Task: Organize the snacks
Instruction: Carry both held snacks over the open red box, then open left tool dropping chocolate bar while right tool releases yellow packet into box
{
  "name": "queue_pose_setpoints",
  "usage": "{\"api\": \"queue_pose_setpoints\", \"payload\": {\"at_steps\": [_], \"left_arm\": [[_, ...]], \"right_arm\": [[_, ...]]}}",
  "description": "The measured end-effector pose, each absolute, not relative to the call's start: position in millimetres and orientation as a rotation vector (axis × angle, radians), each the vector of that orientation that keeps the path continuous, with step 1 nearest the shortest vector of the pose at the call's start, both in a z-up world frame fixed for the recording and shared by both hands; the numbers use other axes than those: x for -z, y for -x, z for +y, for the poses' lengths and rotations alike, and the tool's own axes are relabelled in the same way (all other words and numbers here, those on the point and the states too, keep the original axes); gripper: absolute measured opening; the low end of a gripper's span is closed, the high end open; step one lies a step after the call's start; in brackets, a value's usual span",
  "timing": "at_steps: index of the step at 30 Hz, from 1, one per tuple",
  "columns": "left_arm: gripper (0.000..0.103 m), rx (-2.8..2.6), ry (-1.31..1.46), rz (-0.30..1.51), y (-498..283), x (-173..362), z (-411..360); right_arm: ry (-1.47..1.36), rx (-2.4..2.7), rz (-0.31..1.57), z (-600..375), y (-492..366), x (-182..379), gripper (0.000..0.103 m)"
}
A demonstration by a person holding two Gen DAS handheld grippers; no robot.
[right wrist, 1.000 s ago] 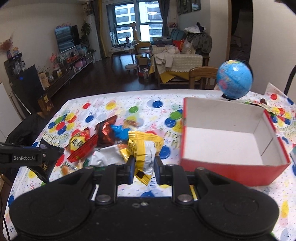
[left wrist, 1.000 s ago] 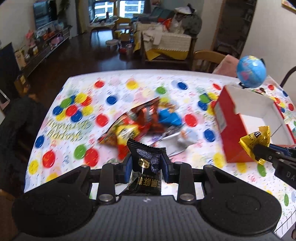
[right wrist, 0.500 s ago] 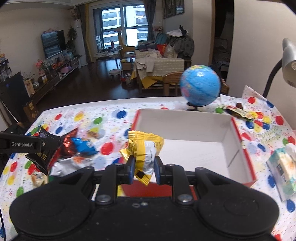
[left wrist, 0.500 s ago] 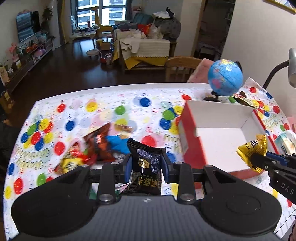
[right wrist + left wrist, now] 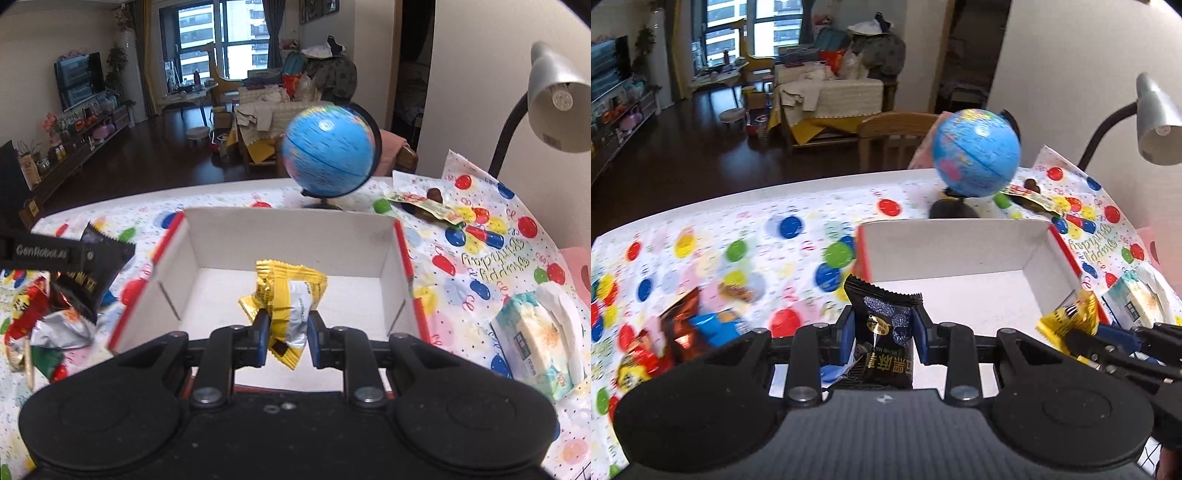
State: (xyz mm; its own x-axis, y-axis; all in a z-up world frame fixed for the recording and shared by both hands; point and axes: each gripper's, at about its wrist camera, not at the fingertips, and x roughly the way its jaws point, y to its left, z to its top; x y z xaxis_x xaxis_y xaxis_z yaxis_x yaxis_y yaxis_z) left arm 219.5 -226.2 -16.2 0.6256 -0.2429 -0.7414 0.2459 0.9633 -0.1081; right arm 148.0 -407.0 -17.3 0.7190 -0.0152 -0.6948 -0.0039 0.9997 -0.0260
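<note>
Yellow snack packet (image 5: pixel 286 302) sits clamped between the right gripper (image 5: pixel 286 338) fingers, held above the open red-and-white box (image 5: pixel 288 236), while the left gripper (image 5: pixel 882 332) fingers are clamped on a black snack packet (image 5: pixel 884 332) at the box's left edge. More snacks (image 5: pixel 44 325) lie heaped on the dotted desk (image 5: pixel 746 236) left of the box, a globe (image 5: pixel 328 155) stands behind it, and a tissue pack (image 5: pixel 535 332) lies to its right

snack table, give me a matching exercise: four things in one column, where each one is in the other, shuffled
Things:
1. black snack packet
2. yellow snack packet
3. globe
4. tissue pack

Places:
A. beyond the far wall of the red box
B. in the right tongs
C. on the tablecloth, right of the box
D. in the left tongs

Pairs: 1-D, 2-B, 3-A, 4-C
</note>
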Motion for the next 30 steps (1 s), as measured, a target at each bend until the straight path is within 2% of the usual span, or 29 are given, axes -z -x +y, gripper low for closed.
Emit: {"api": "queue_pose_setpoints", "payload": {"at_steps": [19,25,27,30], "left_arm": [[0.032,0.331,-0.138,0.957,-255,75,-311],[0.032,0.326,-0.154,0.986,-260,88,-316],[0.035,0.328,-0.154,0.99,-259,89,-315],[0.053,0.325,-0.146,0.983,-258,86,-312]], "right_arm": [[0.027,-0.015,0.911,-420,-182,67,0.02],[0.005,-0.009,0.928,-427,-187,74,0.025],[-0.005,-0.009,0.931,-428,-187,74,0.027],[-0.019,-0.005,0.931,-429,-185,74,0.031]]}}
